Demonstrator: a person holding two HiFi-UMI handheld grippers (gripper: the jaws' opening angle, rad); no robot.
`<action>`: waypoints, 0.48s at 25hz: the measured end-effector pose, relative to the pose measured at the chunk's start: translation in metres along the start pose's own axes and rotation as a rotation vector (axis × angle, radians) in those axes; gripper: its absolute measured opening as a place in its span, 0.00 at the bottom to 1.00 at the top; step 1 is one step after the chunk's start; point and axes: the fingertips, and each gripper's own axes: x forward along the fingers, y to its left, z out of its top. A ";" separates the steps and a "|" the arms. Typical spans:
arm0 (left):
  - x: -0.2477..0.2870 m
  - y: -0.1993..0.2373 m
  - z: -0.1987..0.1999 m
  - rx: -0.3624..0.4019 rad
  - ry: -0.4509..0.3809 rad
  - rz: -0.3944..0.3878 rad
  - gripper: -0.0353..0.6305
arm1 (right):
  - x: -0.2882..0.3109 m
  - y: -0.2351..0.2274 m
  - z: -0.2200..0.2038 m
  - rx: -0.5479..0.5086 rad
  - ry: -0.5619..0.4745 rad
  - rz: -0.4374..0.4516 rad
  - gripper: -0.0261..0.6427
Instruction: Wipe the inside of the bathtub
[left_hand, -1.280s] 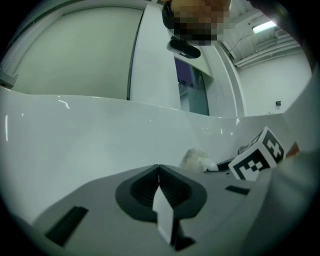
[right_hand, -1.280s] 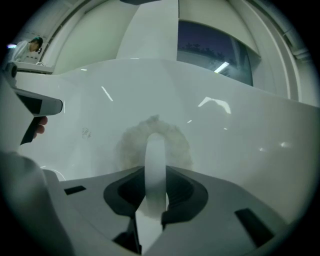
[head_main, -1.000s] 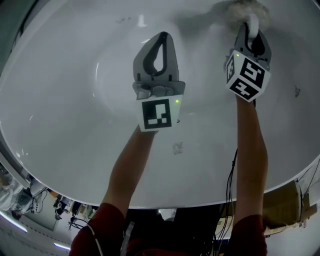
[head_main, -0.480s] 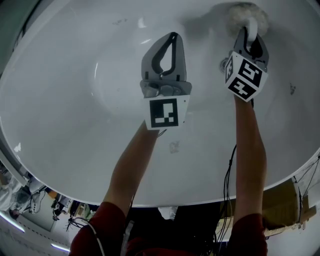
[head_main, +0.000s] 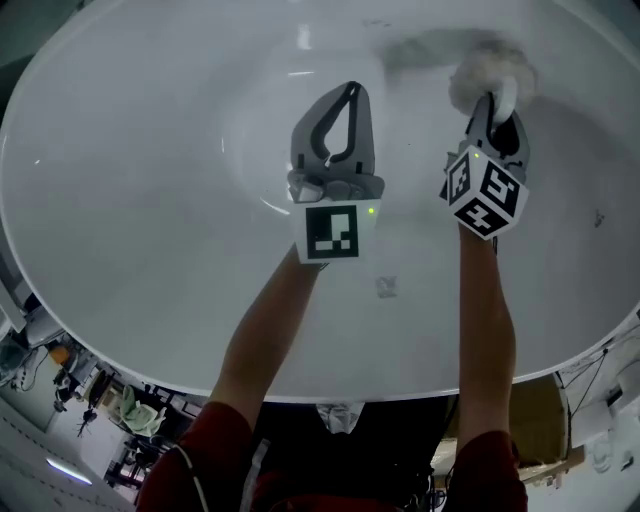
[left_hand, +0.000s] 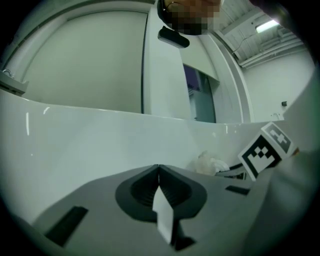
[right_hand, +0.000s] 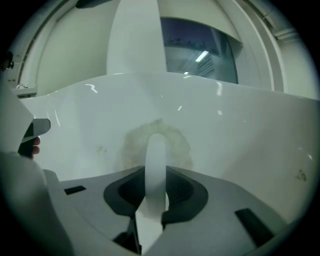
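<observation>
Where the dark red sleeves end at the bottom of the head view, two bare forearms reach over the near rim of the white bathtub and down into it. Each arm ends in a gripper with a marker cube; the left cube faces the camera flat, and the right cube is turned on a corner.

The left gripper hangs over the middle of the tub floor, apart from the surface as far as the head view shows. In its own view the left gripper has its jaws pressed together, tip to tip. A small speck lies on the tub floor between the two forearms.

The right gripper is just beside the left one and reaches a little farther. In its own view the right gripper has its jaws pinching a white looped handle, which stands upright between them. The handle belongs to a fluffy pale pad that is pressed against the far inner wall of the tub. From the left gripper view the pad shows just left of the right cube. From the right gripper view the pad spreads round the handle against the wall, with a small mark well off to its right.
</observation>
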 end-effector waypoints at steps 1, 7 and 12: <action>-0.010 0.020 0.001 -0.003 0.001 0.018 0.08 | -0.005 0.026 0.003 -0.005 0.001 0.029 0.18; -0.077 0.153 0.004 0.016 0.021 0.133 0.08 | -0.030 0.202 0.017 -0.055 -0.002 0.205 0.18; -0.122 0.241 0.005 0.055 0.036 0.183 0.08 | -0.047 0.321 0.020 -0.092 0.011 0.311 0.18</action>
